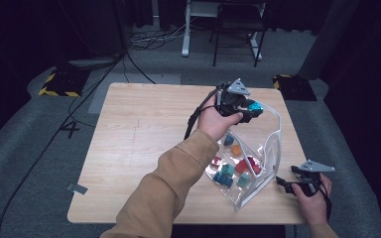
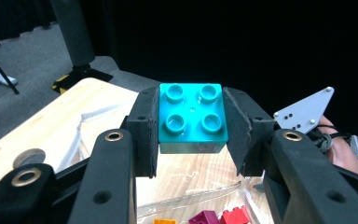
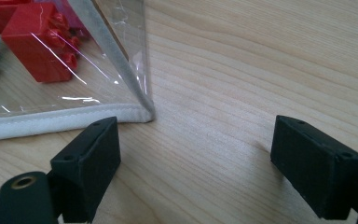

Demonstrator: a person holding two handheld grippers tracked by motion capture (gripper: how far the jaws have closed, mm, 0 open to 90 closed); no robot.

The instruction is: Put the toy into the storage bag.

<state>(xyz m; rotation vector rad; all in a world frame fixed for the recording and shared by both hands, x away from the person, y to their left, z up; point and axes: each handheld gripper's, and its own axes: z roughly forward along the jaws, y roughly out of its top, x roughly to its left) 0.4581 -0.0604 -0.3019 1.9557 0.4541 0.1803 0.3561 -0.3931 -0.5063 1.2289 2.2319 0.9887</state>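
Left gripper (image 1: pixel 248 110) clamping teal brick (image 2: pixel 192 117) above clear bag (image 1: pixel 258 148); right gripper (image 3: pixel 196 163) resting released at bag corner. Probably bagging step; next needing lowering into opening.

In the left gripper view the two sides of the teal brick (image 2: pixel 192 119) are covered by the jaws, and the bricks in the clear bag (image 2: pixel 200 198) are cut off by the bottom edge. In the right gripper view the red brick (image 3: pixel 35 39) is cut by the top edge. In the high view the small bricks (image 1: pixel 230 166) in the bag are too small to tell their shapes.
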